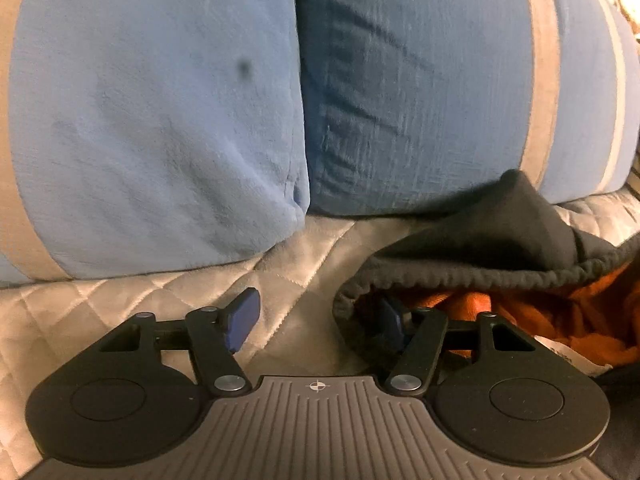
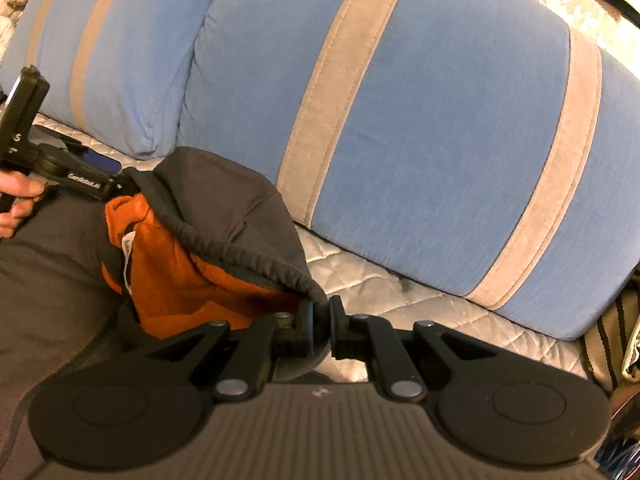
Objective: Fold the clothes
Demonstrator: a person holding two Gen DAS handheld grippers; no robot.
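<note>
A dark grey hoodie (image 2: 48, 272) with orange lining (image 2: 180, 280) lies on the bed, its hood (image 2: 224, 200) bunched up against the pillows. My right gripper (image 2: 321, 326) is shut on the hood's gathered rim at its near right corner. My left gripper (image 1: 316, 320) stands open at the hood's (image 1: 500, 232) left corner. One blue pad (image 1: 242, 320) rests over the quilt outside the hood, and the other sits just inside the hood opening. In the right wrist view a hand (image 2: 16, 200) holds the left gripper (image 2: 114, 174) at the hood's far side.
Two large blue pillows with beige stripes (image 2: 420, 140) (image 1: 152, 128) stand right behind the hood. A silvery quilted bedspread (image 1: 132, 308) covers the bed. A striped fabric item (image 2: 608, 344) lies at the bed's right edge.
</note>
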